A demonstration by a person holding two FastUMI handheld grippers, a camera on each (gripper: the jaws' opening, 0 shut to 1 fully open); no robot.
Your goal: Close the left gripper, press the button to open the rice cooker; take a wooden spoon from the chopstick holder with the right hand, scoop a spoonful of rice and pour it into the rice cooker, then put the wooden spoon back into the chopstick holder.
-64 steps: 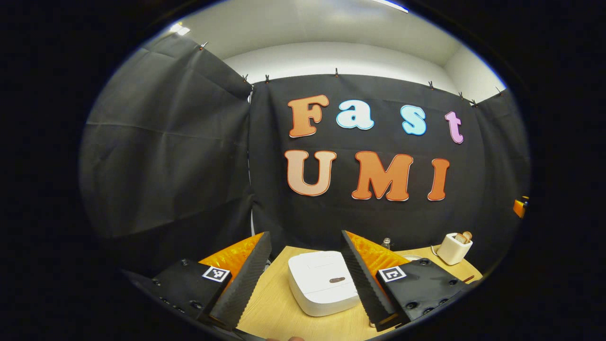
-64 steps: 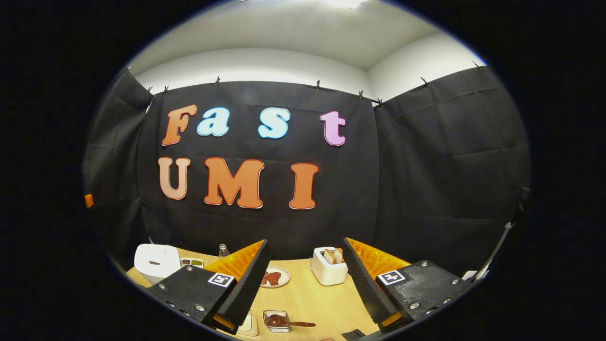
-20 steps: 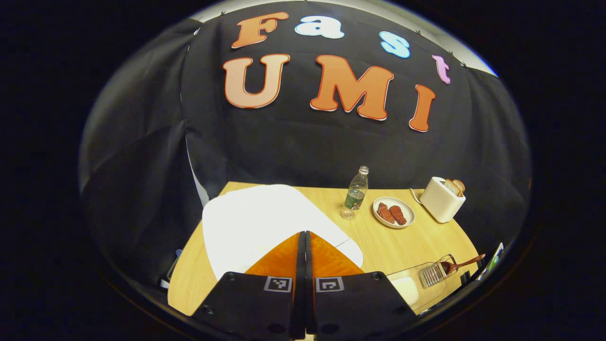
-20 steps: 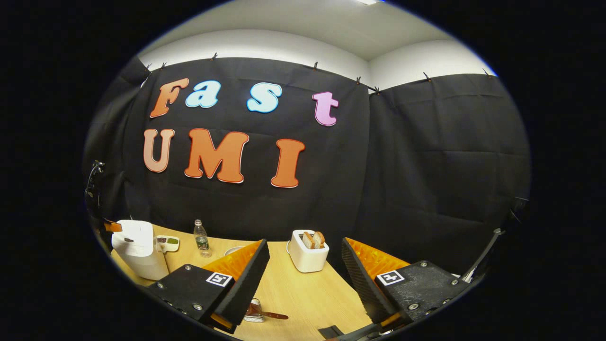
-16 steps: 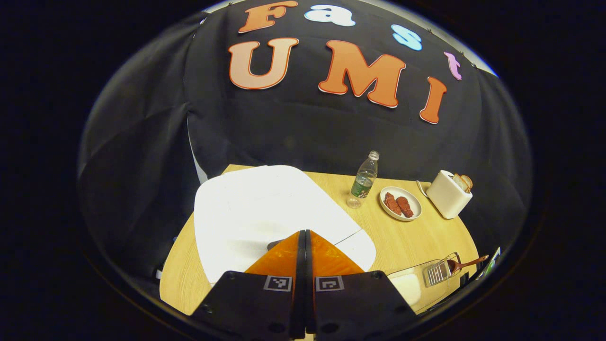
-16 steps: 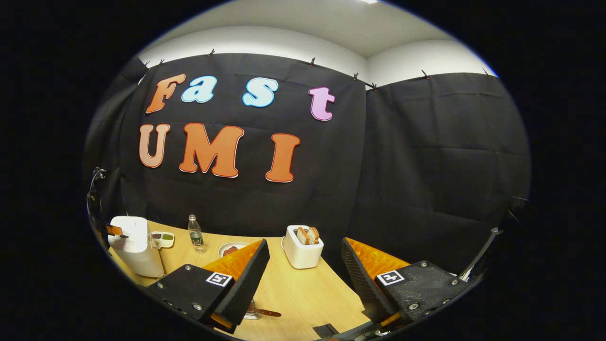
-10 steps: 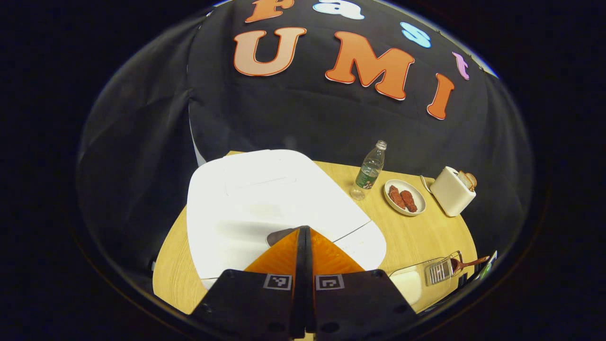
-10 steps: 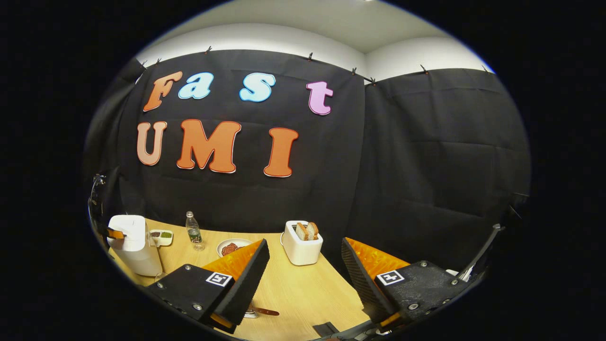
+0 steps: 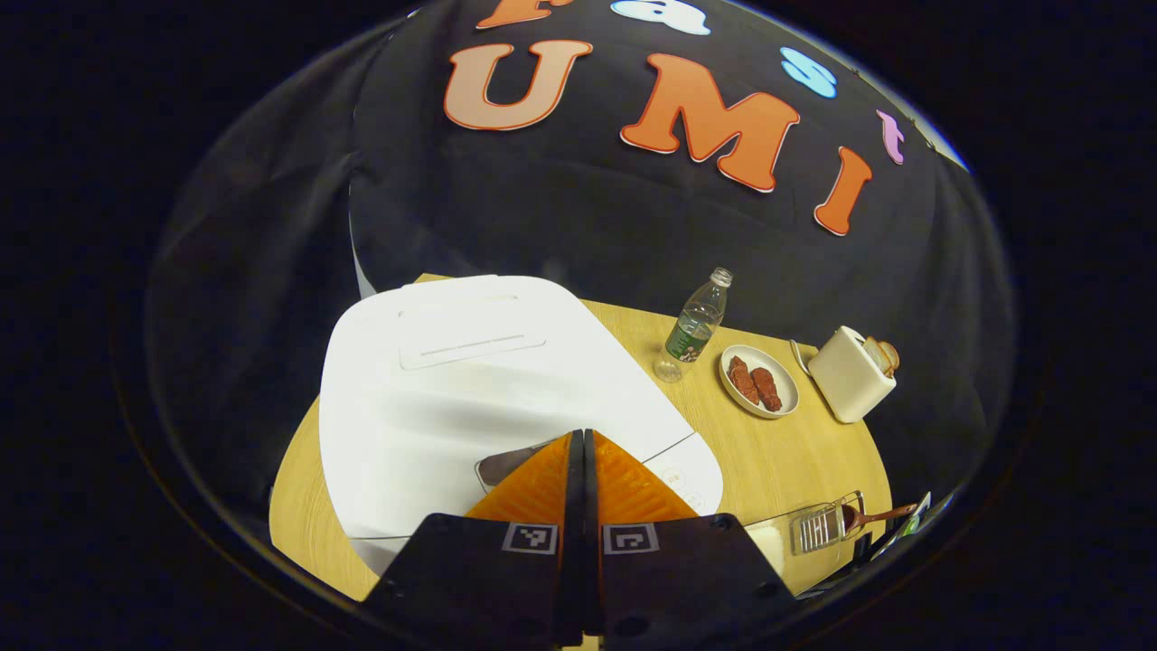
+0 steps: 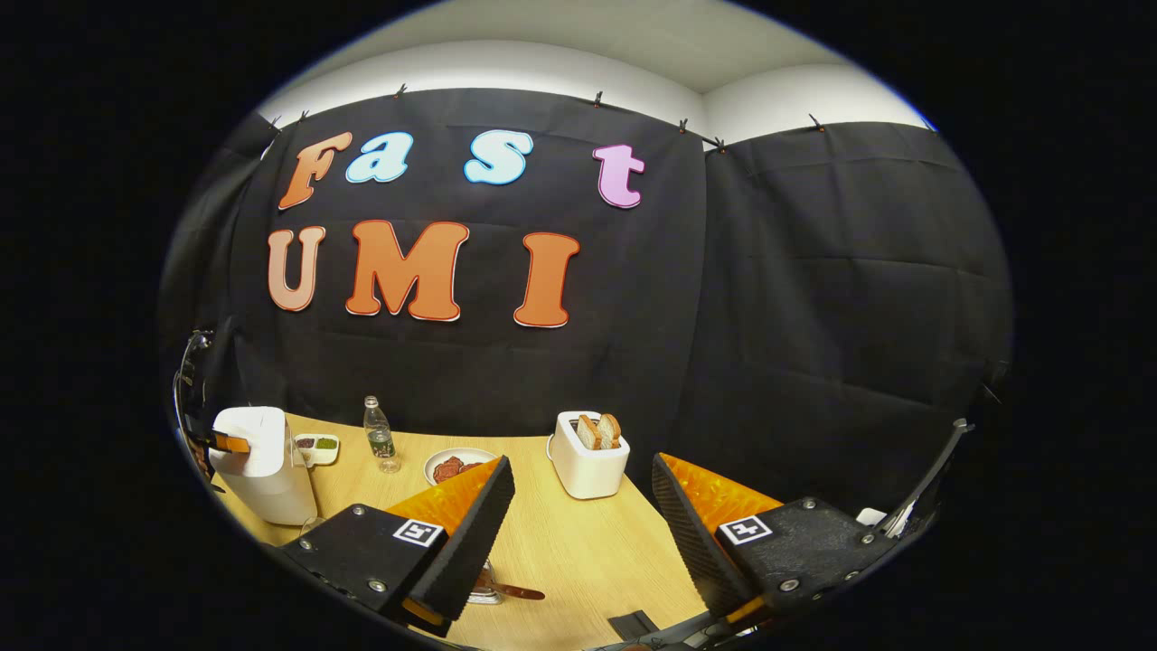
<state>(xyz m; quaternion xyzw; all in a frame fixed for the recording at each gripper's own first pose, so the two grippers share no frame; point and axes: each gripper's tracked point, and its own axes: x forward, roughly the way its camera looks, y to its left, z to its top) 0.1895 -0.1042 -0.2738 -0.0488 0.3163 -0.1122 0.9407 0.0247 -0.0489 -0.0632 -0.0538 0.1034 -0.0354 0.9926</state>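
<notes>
Pressing down with their tips together, the left tongs (image 9: 578, 436) sit right at the grey button (image 9: 503, 465) on the front of the white rice cooker (image 9: 470, 398); the two fingers meet flat along their whole length with nothing between them. The cooker's lid looks flat and closed. It stands at the left end of the pale wooden worktop (image 9: 777, 452), close to the black cloth wall.

Further along the worktop, in the left gripper view, a clear water bottle (image 9: 694, 324) stands upright just beside a small plate (image 9: 760, 381) carrying two reddish-brown pieces of food, and a cream toaster (image 9: 851, 373) with bread poking out of its slots sits beyond that. Near the front right edge a clear holder (image 9: 821, 529) has the wooden spoon (image 9: 875, 517) lying in it, handle pointing out to the right.

The right tongs (image 10: 578, 506) hang well apart from all this, spread wide with nothing between the fingers, above the near part of the worktop. In the right gripper view the rice cooker (image 10: 258, 466) shows at far left with the left tongs (image 10: 226, 443) against its top, a little divided dish (image 10: 316, 446) just behind it, then the bottle (image 10: 378, 436), the plate (image 10: 449, 467) and the toaster (image 10: 589, 455). The spoon's handle (image 10: 515, 592) peeks out below the right tongs' left finger.
</notes>
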